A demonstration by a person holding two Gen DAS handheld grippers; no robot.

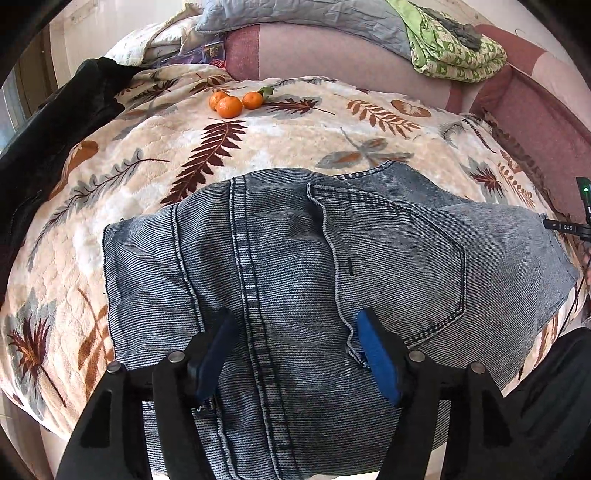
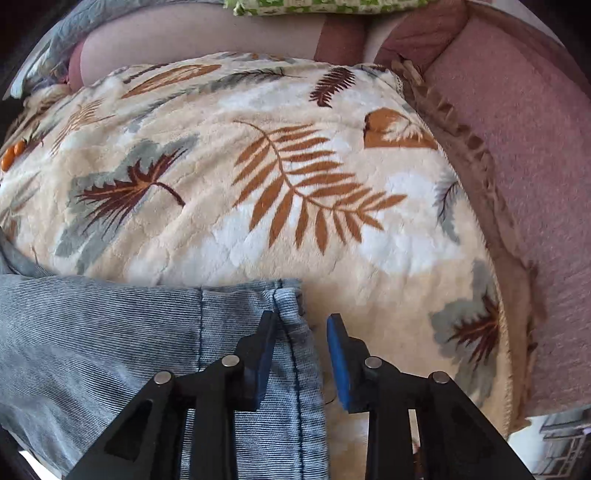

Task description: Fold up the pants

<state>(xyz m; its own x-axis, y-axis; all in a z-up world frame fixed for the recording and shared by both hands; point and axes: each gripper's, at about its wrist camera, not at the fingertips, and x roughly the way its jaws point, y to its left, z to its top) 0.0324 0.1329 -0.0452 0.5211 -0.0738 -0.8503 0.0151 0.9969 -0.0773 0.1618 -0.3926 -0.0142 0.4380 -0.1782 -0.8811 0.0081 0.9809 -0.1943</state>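
Grey-blue denim pants (image 1: pixel 295 266) lie on a leaf-patterned blanket (image 1: pixel 147 147), seat up with a back pocket (image 1: pixel 399 266) showing. My left gripper (image 1: pixel 297 325) is open, its blue pads spread over the centre seam just above the cloth. In the right wrist view a pant leg end (image 2: pixel 147 350) with its hem lies at the lower left. My right gripper (image 2: pixel 301 321) is open, straddling the hem's right edge; its left finger (image 2: pixel 264 354) sits over the denim, its right finger over the blanket.
Three tangerines (image 1: pixel 231 101) sit on the far blanket. A black garment (image 1: pixel 55 122) lies at the left. Pink sofa cushions (image 2: pixel 517 147) rise behind and at the right, with a grey pillow (image 1: pixel 295 18) and a green patterned cloth (image 1: pixel 454 48) on top.
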